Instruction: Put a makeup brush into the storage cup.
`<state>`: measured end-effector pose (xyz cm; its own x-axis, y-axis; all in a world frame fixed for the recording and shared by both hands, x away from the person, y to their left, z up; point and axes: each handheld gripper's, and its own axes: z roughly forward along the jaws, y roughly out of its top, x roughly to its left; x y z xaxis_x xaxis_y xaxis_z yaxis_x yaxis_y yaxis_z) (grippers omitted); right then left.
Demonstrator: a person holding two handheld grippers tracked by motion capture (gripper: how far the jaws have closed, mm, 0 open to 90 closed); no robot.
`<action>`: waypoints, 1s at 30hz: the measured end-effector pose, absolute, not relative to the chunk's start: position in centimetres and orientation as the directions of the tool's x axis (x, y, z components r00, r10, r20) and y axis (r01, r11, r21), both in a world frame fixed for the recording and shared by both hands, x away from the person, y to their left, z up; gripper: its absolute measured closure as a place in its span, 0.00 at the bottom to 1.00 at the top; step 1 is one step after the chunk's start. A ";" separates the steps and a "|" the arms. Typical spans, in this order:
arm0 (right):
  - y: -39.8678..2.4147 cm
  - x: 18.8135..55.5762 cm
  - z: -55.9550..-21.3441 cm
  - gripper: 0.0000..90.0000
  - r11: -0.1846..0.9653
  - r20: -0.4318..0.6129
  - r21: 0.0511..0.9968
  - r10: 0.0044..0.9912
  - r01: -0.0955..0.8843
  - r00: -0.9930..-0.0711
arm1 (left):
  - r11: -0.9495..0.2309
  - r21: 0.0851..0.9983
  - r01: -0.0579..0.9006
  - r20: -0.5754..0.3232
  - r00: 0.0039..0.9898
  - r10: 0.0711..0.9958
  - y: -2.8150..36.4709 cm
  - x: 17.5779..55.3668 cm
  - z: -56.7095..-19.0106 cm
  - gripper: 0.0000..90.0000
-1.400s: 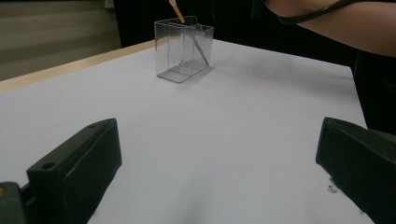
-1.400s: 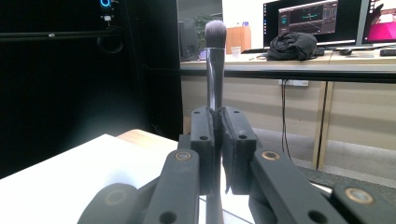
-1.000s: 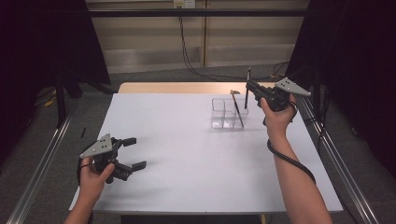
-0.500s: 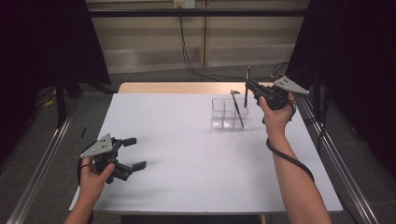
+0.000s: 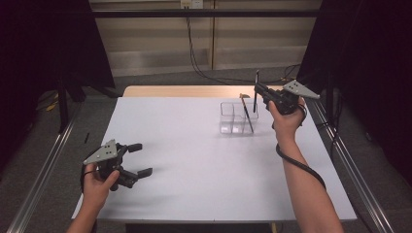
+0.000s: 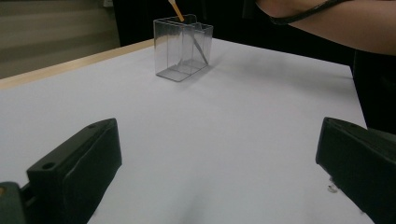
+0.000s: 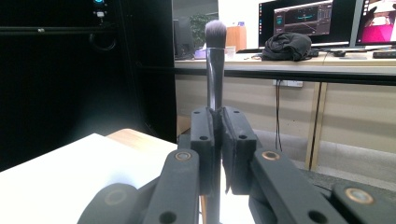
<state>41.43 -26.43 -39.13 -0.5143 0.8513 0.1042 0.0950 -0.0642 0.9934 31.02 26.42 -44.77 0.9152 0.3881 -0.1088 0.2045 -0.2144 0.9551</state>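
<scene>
With the right gripper (image 5: 260, 93) clamped on the slim black makeup brush (image 7: 215, 70) held upright just above the clear plastic two-compartment holder (image 5: 236, 118), lower straight down into a compartment, left gripper (image 5: 138, 159) idle and open

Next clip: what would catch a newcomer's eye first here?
The right gripper, raised at the table's far right, clamps a dark makeup brush upright, bristles on top. Just below and left of it stands a clear divided holder with another thin tool leaning inside. The left gripper rests open over the near left of the white table, holding nothing.
</scene>
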 end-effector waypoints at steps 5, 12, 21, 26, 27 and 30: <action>-26.3 41.4 -39.2 0.94 -0.063 0.105 0.993 0.850 0.098 -0.516 | -0.213 0.955 0.206 -0.110 0.915 0.389 26.4 31.0 -44.8 0.00; -26.1 41.3 -39.5 0.94 -0.058 0.101 0.993 0.848 0.099 -0.519 | -0.214 0.956 0.202 -0.106 0.914 0.391 26.5 31.0 -44.7 0.00; -25.9 41.3 -40.0 0.94 -0.057 0.106 0.992 0.848 0.111 -0.519 | -0.214 0.955 0.204 -0.108 0.914 0.391 26.5 31.0 -44.7 0.00; -25.6 41.3 -40.2 0.94 -0.051 0.102 0.992 0.847 0.111 -0.522 | -0.215 0.955 0.202 -0.106 0.914 0.391 26.5 31.0 -44.7 0.00; -25.6 41.3 -40.2 0.94 -0.049 0.100 0.993 0.846 0.110 -0.524 | -0.215 0.955 0.203 -0.106 0.914 0.391 26.5 31.0 -44.7 0.00; -25.4 41.3 -40.4 0.94 -0.046 0.098 0.993 0.847 0.112 -0.522 | -0.217 0.955 0.200 -0.103 0.915 0.390 26.6 30.9 -44.7 0.00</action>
